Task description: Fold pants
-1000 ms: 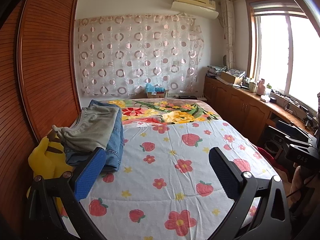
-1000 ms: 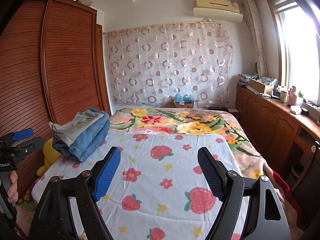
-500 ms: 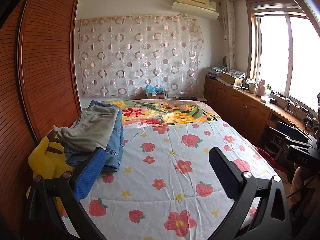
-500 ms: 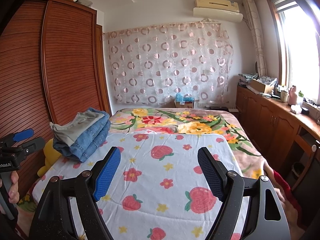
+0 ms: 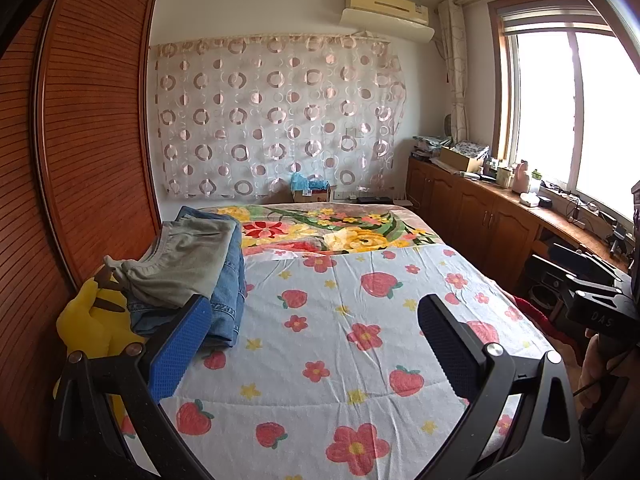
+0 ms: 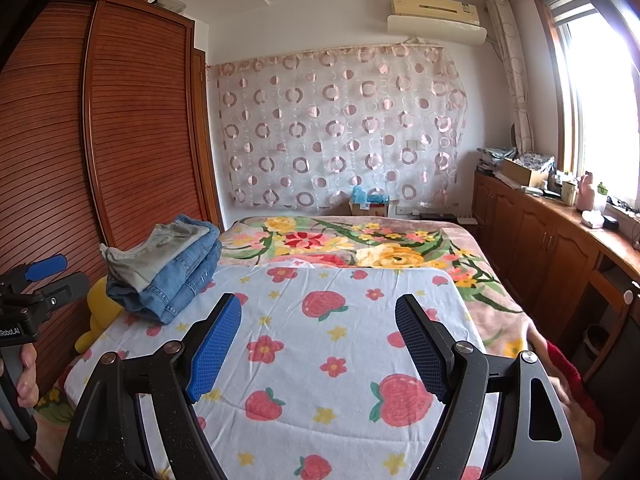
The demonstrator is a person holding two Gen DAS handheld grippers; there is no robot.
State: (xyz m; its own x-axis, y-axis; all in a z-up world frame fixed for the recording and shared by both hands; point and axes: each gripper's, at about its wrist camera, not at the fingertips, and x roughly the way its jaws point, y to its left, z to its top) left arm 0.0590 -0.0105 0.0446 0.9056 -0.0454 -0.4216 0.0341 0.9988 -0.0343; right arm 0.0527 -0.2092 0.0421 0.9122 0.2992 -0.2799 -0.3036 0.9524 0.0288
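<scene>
A stack of folded pants lies at the bed's left edge: grey pants (image 5: 188, 256) on top of blue jeans (image 5: 230, 296). The stack also shows in the right wrist view, grey pants (image 6: 156, 248) over jeans (image 6: 180, 280). My left gripper (image 5: 316, 340) is open and empty, held above the strawberry sheet (image 5: 340, 340), its left finger close to the stack. My right gripper (image 6: 318, 340) is open and empty above the sheet (image 6: 332, 320). The left gripper also shows in the right wrist view (image 6: 44, 276) at the far left.
A yellow plush toy (image 5: 92, 328) sits between the stack and the wooden wardrobe (image 5: 80, 140). A floral blanket (image 5: 340, 232) covers the bed's far half. Wooden cabinets (image 5: 480, 216) with clutter line the right wall under the window. The right gripper's body (image 5: 592, 304) shows at right.
</scene>
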